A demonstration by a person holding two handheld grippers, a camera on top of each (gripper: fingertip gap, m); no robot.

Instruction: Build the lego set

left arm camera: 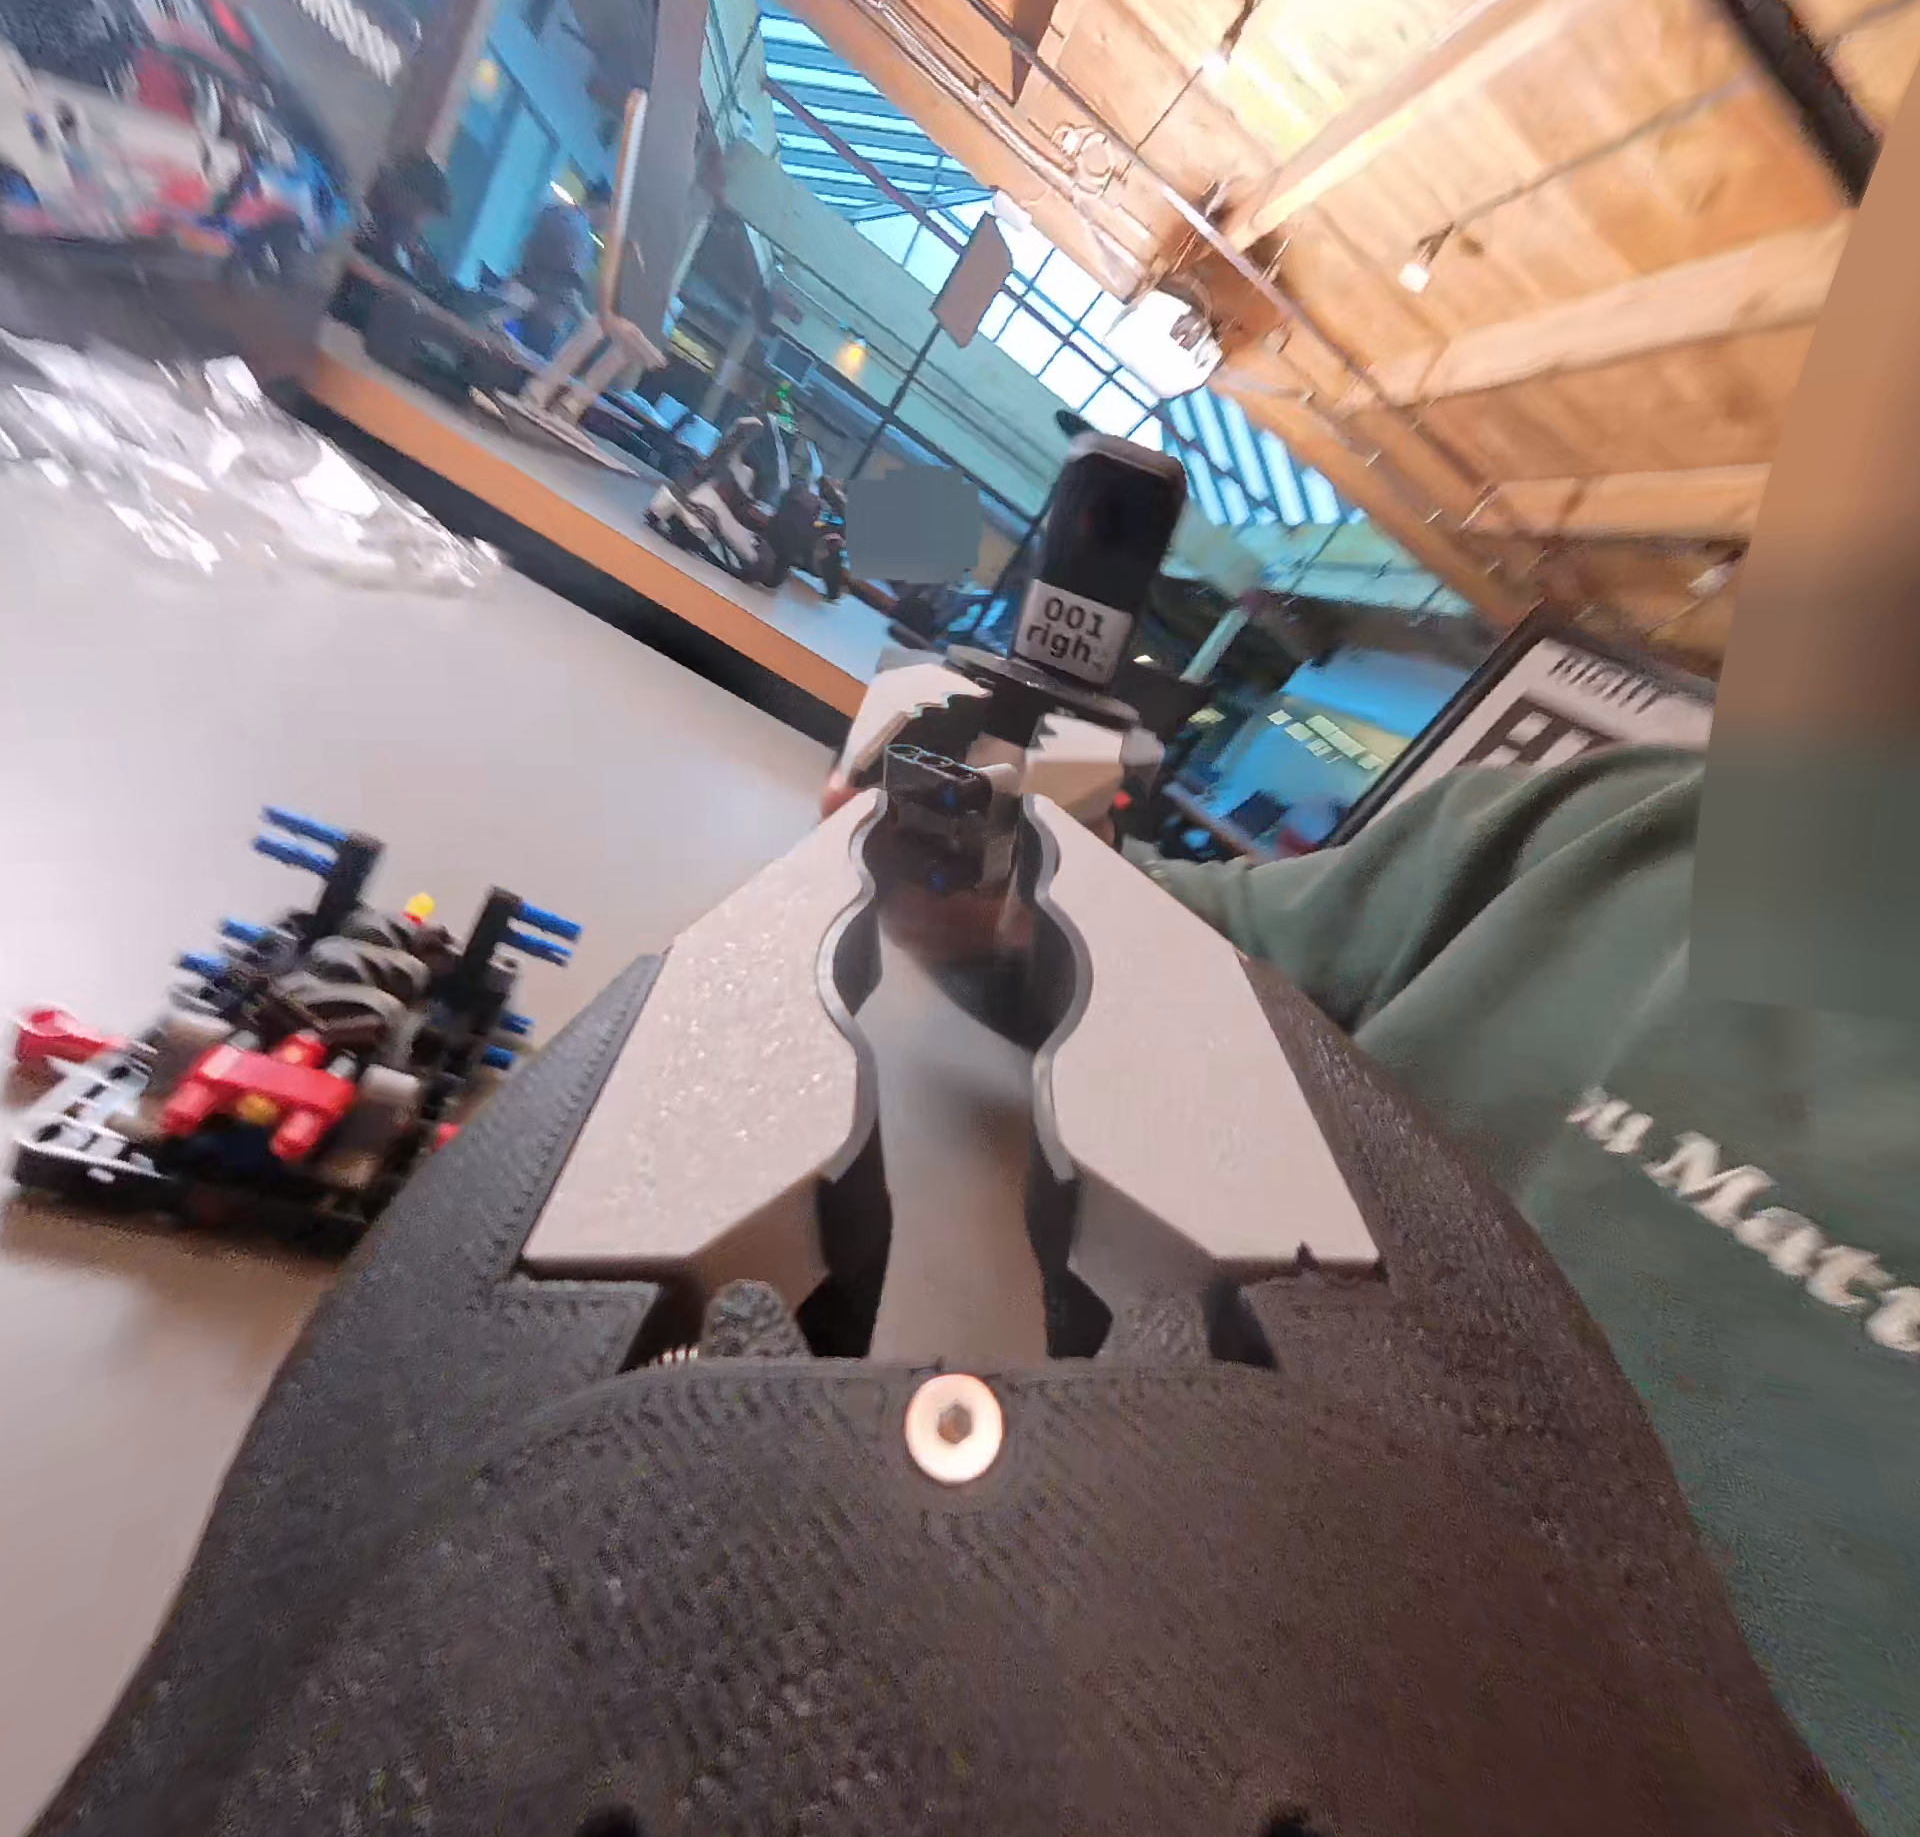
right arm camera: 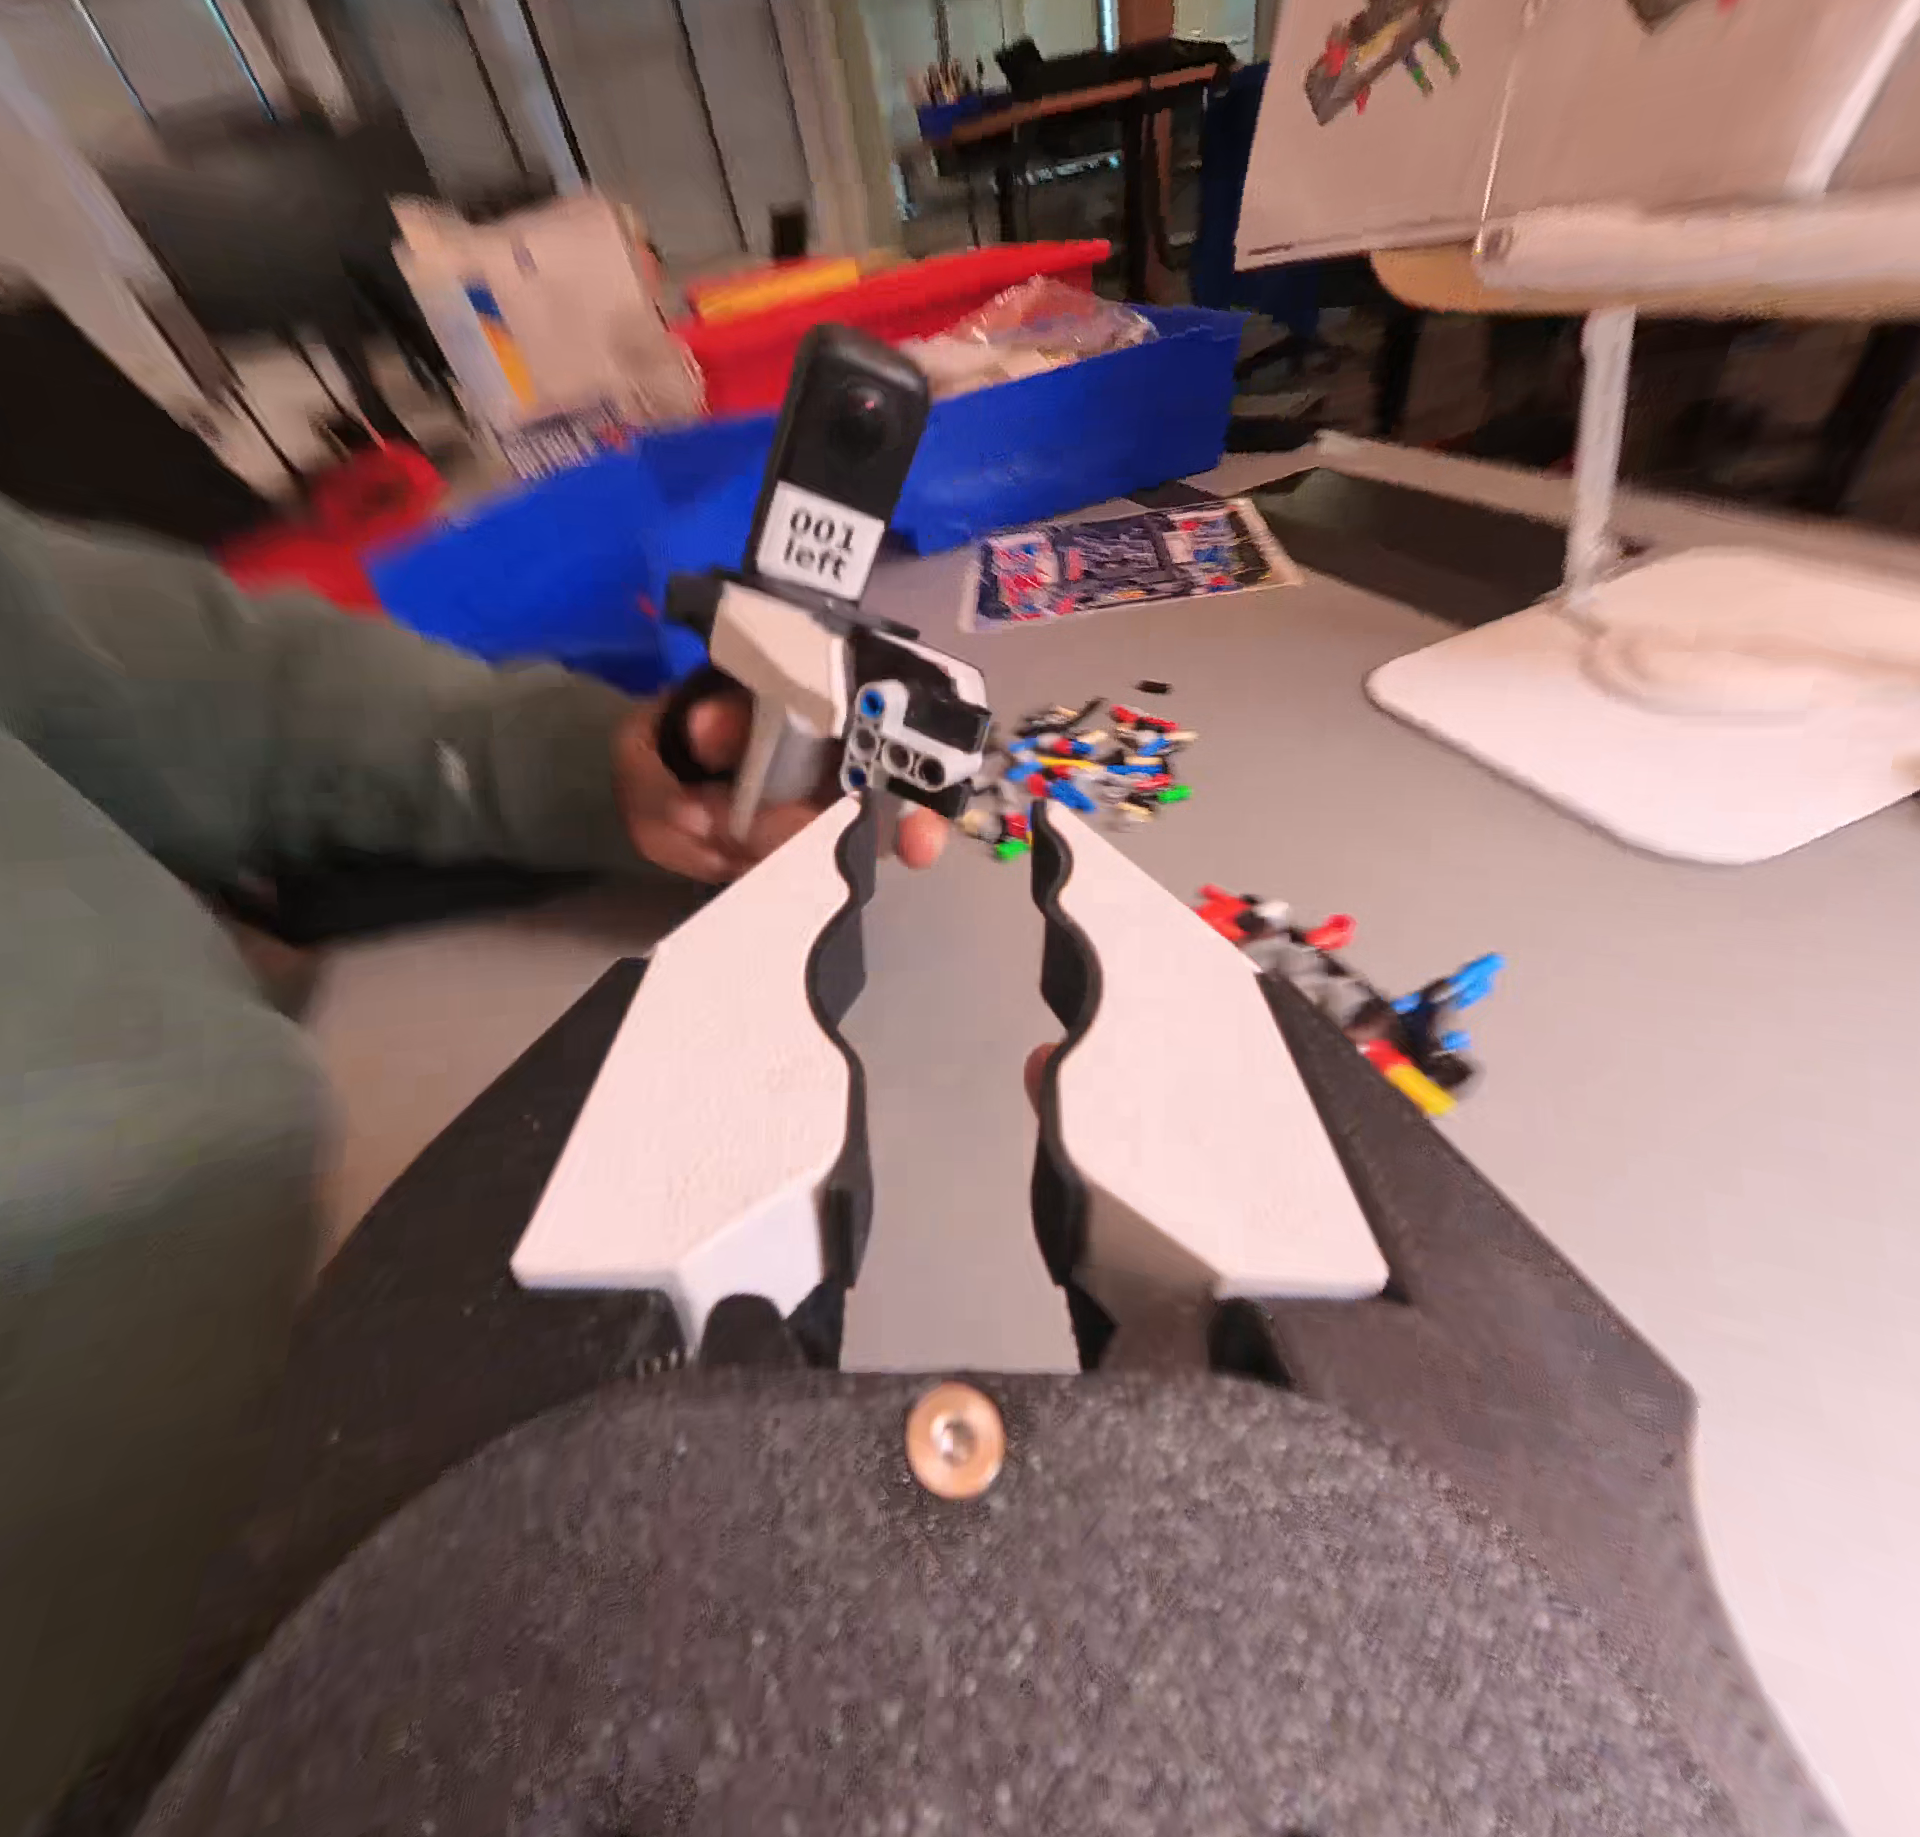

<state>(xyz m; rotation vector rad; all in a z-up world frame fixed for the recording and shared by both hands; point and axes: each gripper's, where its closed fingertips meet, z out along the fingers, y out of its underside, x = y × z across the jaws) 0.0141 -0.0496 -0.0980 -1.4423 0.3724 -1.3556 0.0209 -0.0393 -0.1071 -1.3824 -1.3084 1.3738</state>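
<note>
Over on the left of the right wrist view, a green sleeve (right arm camera: 312, 707) leads to the left tongs (right arm camera: 914, 748), which are clenched on a small lego sub-assembly (right arm camera: 920, 743), a black and grey block with round holes and blue pins, held up off the worktop (right arm camera: 1558, 1268). Just right of it sits the pile of loose pieces (right arm camera: 1091, 769), and further right the half-built lego model (right arm camera: 1371, 1018), red, black and grey with blue pins sticking out. The right tongs (right arm camera: 945, 831) are released, nothing between the jaws, pointing at the held block.

In the left wrist view the model (left arm camera: 301, 1039) lies at the left on the worktop (left arm camera: 520, 727), well apart from the left tongs (left arm camera: 951, 821), with the right tongs (left arm camera: 997, 738) facing them from just beyond the block (left arm camera: 935, 790).

What could go wrong, I reckon: everything's blurry, so things look to be moving quick, and the block is only pinched near the tips. If the right tongs bump it off-axis it could twist out and drop into the loose pile. Those blue pins could also pop off under a sideways shove.
</note>
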